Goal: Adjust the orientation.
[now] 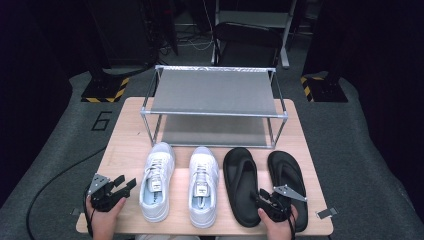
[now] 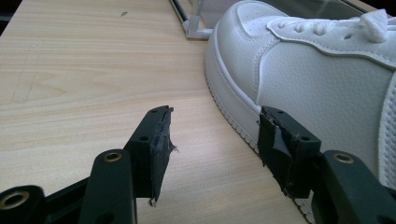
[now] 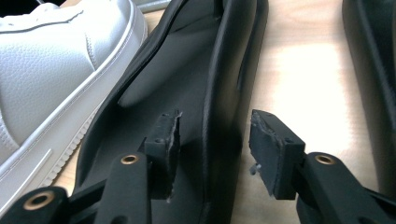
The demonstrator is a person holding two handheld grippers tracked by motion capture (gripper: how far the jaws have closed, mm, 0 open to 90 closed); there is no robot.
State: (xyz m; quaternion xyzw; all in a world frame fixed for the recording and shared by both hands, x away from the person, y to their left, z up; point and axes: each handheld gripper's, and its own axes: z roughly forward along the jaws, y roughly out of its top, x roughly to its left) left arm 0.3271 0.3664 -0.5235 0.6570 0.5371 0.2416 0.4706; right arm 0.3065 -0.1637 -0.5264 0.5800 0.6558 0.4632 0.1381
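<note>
A dark room with grey floor is seen around the pale wooden table (image 1: 125,150). At its far edge a two-tier metal-framed rack with grey shelves (image 1: 214,92) is set. In front, two white leather trainers (image 1: 157,180) and two black rubber flip-flops (image 1: 241,185) are lined up. The right gripper (image 3: 212,140) is placed with jaws apart astride the inner flip-flop's raised side edge, unclamped. The left gripper (image 2: 212,140) is held open beside the left trainer, bare tabletop to its left.
</note>
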